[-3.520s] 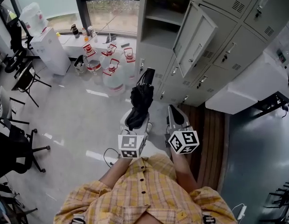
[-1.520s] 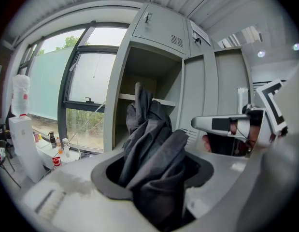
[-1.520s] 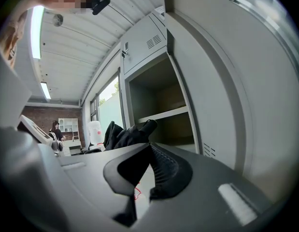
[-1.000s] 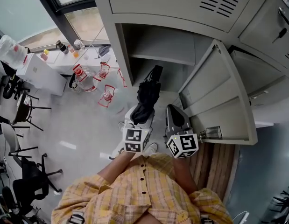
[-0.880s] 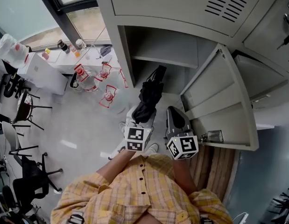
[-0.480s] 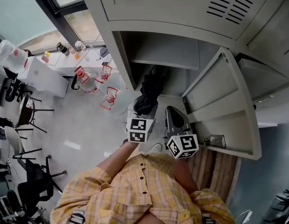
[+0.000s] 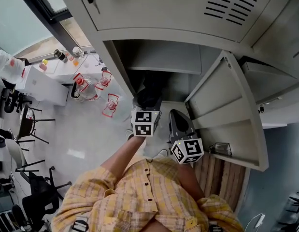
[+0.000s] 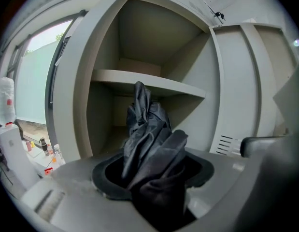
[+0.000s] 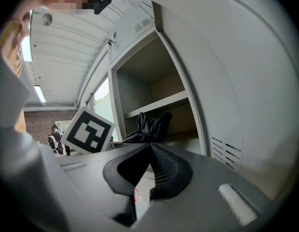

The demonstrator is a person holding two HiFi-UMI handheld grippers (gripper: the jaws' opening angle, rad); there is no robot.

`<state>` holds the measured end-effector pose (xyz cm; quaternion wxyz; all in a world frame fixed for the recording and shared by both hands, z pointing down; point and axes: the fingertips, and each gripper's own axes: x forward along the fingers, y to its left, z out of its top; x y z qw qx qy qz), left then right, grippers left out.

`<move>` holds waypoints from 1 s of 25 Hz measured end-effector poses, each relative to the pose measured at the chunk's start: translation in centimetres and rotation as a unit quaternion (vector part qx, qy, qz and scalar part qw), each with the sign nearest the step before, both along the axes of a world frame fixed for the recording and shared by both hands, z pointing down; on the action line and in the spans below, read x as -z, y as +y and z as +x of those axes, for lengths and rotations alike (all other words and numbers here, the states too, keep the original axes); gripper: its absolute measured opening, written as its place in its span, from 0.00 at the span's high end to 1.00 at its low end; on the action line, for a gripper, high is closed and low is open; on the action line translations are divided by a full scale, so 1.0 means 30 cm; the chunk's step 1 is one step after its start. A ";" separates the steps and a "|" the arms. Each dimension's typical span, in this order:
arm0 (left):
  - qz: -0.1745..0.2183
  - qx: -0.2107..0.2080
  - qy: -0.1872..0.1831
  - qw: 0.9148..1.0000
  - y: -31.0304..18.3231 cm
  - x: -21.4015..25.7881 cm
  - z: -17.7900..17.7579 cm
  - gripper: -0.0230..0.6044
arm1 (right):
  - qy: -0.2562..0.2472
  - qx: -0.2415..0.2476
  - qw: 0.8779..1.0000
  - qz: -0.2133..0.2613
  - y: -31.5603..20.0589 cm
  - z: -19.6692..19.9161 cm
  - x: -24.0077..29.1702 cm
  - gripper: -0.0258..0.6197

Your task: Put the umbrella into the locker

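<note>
A folded black umbrella (image 7: 149, 94) reaches into the open grey locker (image 7: 121, 66), with its far end under the inner shelf (image 8: 148, 84). My left gripper (image 7: 145, 109) is shut on the umbrella's near end (image 8: 154, 153), just in front of the opening. In the right gripper view the umbrella (image 9: 151, 123) shows ahead beside the left gripper's marker cube (image 9: 89, 131). My right gripper (image 7: 177, 116) hangs to the right and a little nearer, and its jaws (image 9: 150, 151) meet at the tips with nothing between them.
The locker's door (image 7: 226, 108) stands swung open on the right, close to my right gripper. Closed locker doors (image 7: 188, 8) are above. Water jugs (image 7: 93, 87), a white dispenser (image 7: 35, 79) and office chairs (image 7: 26, 124) stand on the floor to the left.
My left gripper has carried the umbrella forward, from in front of the locker to inside its opening below the shelf. The right gripper has hardly moved.
</note>
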<state>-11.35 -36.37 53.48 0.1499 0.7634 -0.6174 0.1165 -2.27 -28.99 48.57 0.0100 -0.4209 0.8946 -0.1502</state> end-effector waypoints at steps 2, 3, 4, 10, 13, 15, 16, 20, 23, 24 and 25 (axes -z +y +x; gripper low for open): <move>0.005 0.000 -0.003 1.000 -0.034 0.008 0.000 0.55 | 0.001 -0.001 1.000 0.001 -0.007 0.002 -0.002 0.96; 0.007 0.000 -0.004 1.000 -0.049 0.009 0.001 0.55 | 0.002 -0.002 1.000 0.001 -0.009 0.004 -0.004 0.96; 0.008 0.000 -0.004 1.000 -0.063 0.008 0.003 0.55 | 0.003 -0.003 1.000 0.001 -0.011 0.006 -0.006 0.96; 0.003 0.002 -0.010 1.000 -0.141 -0.020 0.008 0.54 | 0.007 -0.007 1.000 -0.002 -0.016 0.006 -0.016 0.96; -0.002 0.004 -0.014 1.000 -0.178 -0.036 0.006 0.54 | 0.009 -0.003 1.000 -0.002 -0.015 -0.005 -0.018 0.96; -0.008 0.007 -0.016 1.000 -0.202 -0.049 0.004 0.54 | 0.010 -0.002 1.000 -0.002 -0.014 -0.011 -0.018 0.96; -0.012 0.008 -0.015 1.000 -0.212 -0.055 0.003 0.54 | 0.011 -0.001 1.000 -0.002 -0.013 -0.013 -0.019 0.96; -0.026 0.012 -0.011 1.000 -0.245 -0.078 0.004 0.53 | 0.011 -0.001 1.000 -0.002 -0.012 -0.016 -0.020 0.96; -0.035 0.012 -0.016 0.999 -0.259 -0.097 0.005 0.53 | 0.012 -0.004 1.000 -0.002 -0.010 -0.012 -0.020 0.96; -0.038 0.014 -0.017 0.999 -0.261 -0.104 0.004 0.52 | 0.012 -0.005 1.000 -0.003 -0.009 -0.010 -0.021 0.96; -0.043 0.017 -0.015 0.999 -0.263 -0.116 0.003 0.52 | 0.012 -0.006 1.000 -0.003 -0.009 -0.008 -0.022 0.96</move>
